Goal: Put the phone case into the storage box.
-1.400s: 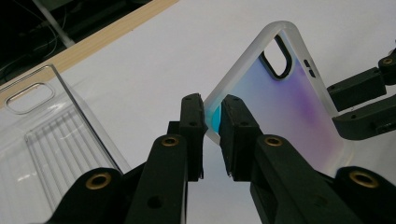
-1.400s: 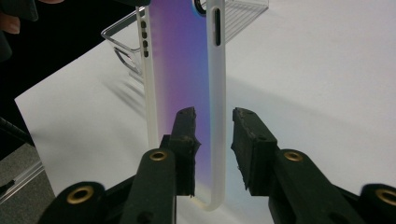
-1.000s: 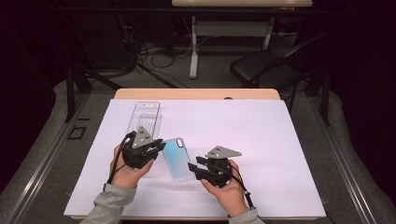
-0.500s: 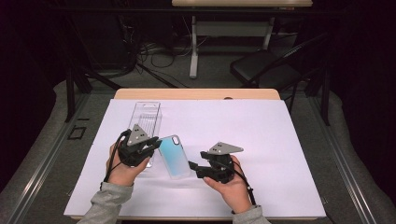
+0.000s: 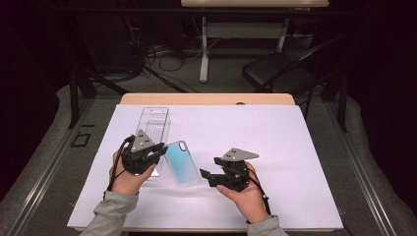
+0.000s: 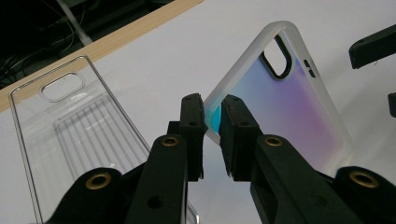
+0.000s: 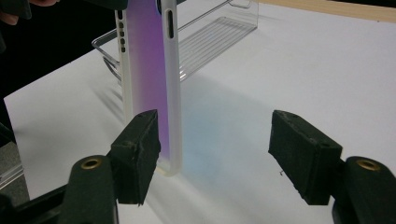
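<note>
On the white-covered surface (image 5: 305,147), near its front-left part, the left tool (image 6: 212,122) pinches the frosted rim of a translucent blue-to-purple phone case (image 6: 285,100), holding it tilted on edge. Right tool (image 7: 215,140): jaws have just been opening and stand wide, one pad close beside the case's lower end, the other well clear. A clear plastic packaging tray (image 5: 152,128) lies flat just behind the left tool.
</note>
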The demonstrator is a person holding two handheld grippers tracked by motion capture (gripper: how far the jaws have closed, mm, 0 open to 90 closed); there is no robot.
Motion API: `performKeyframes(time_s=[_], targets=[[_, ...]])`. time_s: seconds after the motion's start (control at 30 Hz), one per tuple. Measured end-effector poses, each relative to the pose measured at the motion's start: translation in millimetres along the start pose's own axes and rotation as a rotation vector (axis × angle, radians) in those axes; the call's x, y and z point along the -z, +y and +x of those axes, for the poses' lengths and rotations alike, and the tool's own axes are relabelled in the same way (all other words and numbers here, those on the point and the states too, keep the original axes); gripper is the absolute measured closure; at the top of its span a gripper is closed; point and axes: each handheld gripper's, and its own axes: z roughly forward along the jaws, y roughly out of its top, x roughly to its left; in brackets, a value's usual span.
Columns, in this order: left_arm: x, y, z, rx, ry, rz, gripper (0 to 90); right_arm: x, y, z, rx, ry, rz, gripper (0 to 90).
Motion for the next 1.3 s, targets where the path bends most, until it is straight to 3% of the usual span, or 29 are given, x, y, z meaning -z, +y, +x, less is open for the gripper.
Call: performKeyframes(time_s=[0.27, 0.53, 0.83, 1.3], targets=[[-1.4, 1.2, 0.8, -0.009, -0.001, 0.000, 80.1, 1.1, 0.4, -0.6, 0.025, -0.017, 0.008, 30.0], [-6.9, 5.5, 9.0, 0.025, -0.032, 0.002, 80.1, 5.9, 2.4, -7.7, -0.003, -0.039, 0.006, 26.2], [-8.6, 14.9, 22.7, 0.053, -0.041, 0.007, 80.1, 6.1, 2.7, -10.8, -0.001, -0.043, 0.010, 26.2], [-11.7, 37.7, 34.1, 0.011, -0.031, 0.041, 80.1, 8.3, 3.1, -14.3, -0.010, -0.057, 0.006, 26.2]])
